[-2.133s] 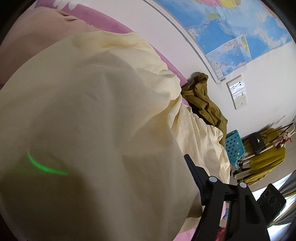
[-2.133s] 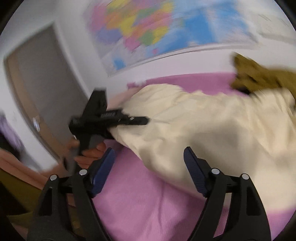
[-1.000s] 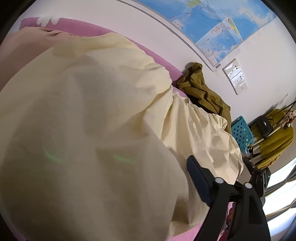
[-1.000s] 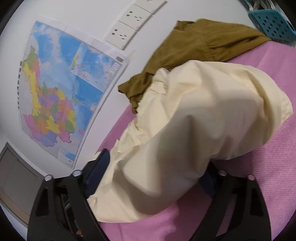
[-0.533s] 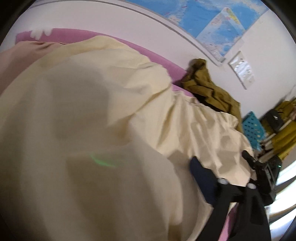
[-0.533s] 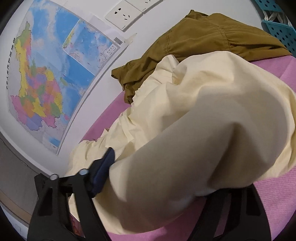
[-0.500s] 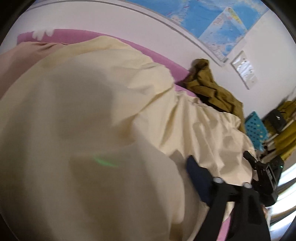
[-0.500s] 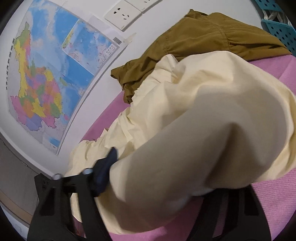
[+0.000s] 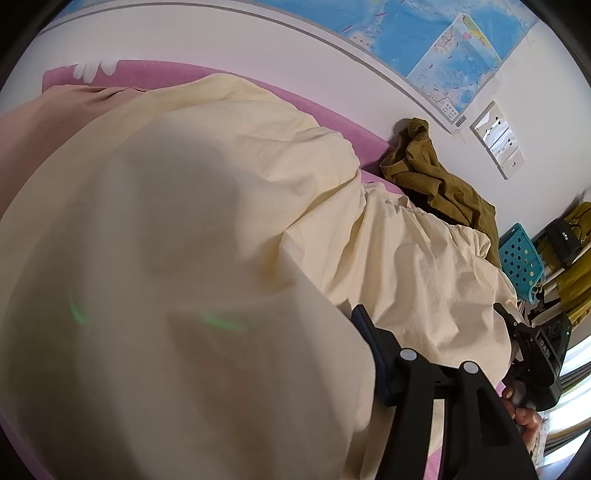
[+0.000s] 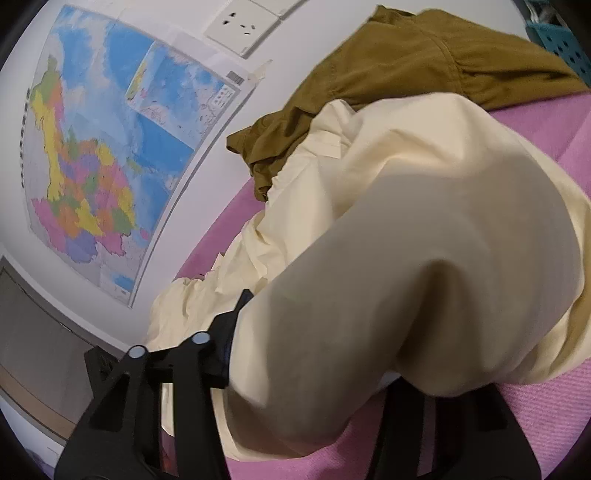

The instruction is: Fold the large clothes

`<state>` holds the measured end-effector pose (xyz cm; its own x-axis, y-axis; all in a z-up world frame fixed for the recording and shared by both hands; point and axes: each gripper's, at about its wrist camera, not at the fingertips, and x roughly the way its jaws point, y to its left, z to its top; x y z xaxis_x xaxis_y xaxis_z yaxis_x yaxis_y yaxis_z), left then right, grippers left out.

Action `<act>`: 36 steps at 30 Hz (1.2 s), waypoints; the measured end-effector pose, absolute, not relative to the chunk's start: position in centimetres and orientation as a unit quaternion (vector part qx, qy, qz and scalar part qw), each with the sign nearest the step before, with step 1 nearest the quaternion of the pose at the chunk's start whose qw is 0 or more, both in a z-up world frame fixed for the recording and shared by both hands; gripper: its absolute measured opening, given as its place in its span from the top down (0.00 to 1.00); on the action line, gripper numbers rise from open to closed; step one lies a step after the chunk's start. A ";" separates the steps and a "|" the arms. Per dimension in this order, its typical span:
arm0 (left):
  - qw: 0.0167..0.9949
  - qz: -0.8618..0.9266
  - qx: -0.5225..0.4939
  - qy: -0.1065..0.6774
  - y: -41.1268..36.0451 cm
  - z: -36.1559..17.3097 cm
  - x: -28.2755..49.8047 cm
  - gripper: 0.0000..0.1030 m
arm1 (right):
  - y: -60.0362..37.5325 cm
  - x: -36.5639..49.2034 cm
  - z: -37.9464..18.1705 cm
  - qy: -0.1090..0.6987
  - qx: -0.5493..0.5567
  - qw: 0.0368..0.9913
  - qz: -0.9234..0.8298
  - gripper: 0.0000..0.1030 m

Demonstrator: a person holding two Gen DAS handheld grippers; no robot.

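A large cream garment (image 9: 406,258) lies rumpled on the pink bed cover (image 10: 535,406). In the left wrist view a fold of it billows over my left gripper (image 9: 293,317) and hides one finger. The other finger (image 9: 364,328) shows at the cloth's edge. These jaws are closing with cloth between them. In the right wrist view the cream garment (image 10: 424,221) bulges through my right gripper (image 10: 293,299), also closing. One of its fingers (image 10: 240,310) shows and the other is buried. The right gripper (image 9: 517,328) also shows at the garment's far end, held by a hand (image 9: 524,417).
An olive-brown garment (image 9: 436,184) lies bunched against the wall behind the cream one. A peach cloth (image 9: 44,129) lies at the far left. A map (image 10: 110,147) and wall sockets (image 10: 240,22) hang above the bed. A blue perforated basket (image 9: 521,258) and hanging mustard clothes (image 9: 576,288) stand beyond.
Both pairs of jaws have narrowed around the cream cloth. The right gripper has pushed in closer, so the fold fills more of its view. The left view has tilted slightly.
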<state>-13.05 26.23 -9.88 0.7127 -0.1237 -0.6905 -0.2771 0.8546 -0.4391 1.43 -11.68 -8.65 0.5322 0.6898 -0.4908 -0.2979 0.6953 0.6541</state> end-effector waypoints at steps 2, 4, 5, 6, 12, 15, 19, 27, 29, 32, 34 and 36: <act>0.887 0.042 -0.265 0.376 26.2 -9.9 -13.0 0.44 | -11.6 1.4 -8.6 0.381 0.255 0.836 0.300 0.55; 0.887 0.039 -0.267 0.376 26.3 -9.9 -13.0 0.41 | -11.9 1.8 -9.1 0.389 0.272 0.825 0.306 0.51; 0.886 0.038 -0.268 0.375 26.3 -9.9 -13.0 0.40 | -12.0 1.9 -9.3 0.392 0.284 0.819 0.308 0.51; 0.887 0.036 -0.266 0.375 26.2 -9.9 -13.0 0.36 | -11.9 2.0 -9.2 0.391 0.282 0.819 0.310 0.49; 0.886 0.022 -0.265 0.380 25.7 -9.8 -12.3 0.22 | -11.3 2.0 -9.0 0.392 0.269 0.825 0.304 0.52; 0.884 0.009 -0.270 0.381 25.9 -9.9 -12.2 0.17 | -11.6 2.1 -9.2 0.395 0.277 0.818 0.312 0.50; 0.883 0.001 -0.282 0.375 26.1 -10.0 -12.1 0.13 | -11.2 2.3 -8.9 0.396 0.276 0.814 0.322 0.39; 0.884 0.024 -0.270 0.381 26.8 -9.0 -12.9 0.68 | -11.8 1.5 -7.0 0.376 0.285 0.808 0.352 0.68; 0.891 0.010 -0.269 0.367 26.9 -7.5 -14.1 0.73 | -11.9 0.2 -5.4 0.358 0.285 0.808 0.370 0.69; 0.903 -0.014 -0.248 0.350 26.3 -5.5 -16.7 0.74 | -12.5 -2.1 -3.4 0.337 0.282 0.805 0.398 0.69; 0.901 -0.029 -0.247 0.355 26.4 -5.6 -17.7 0.66 | -13.0 -2.9 -3.6 0.348 0.277 0.804 0.395 0.66; 0.890 -0.029 -0.257 0.375 27.1 -7.4 -17.8 0.64 | -13.1 -3.1 -5.1 0.381 0.264 0.800 0.380 0.59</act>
<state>-17.81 27.06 -7.36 0.7176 -0.2436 -0.6525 -0.1414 0.8664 -0.4790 -3.13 -13.11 -5.11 0.4206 0.8095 -0.4097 -0.4071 0.5719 0.7121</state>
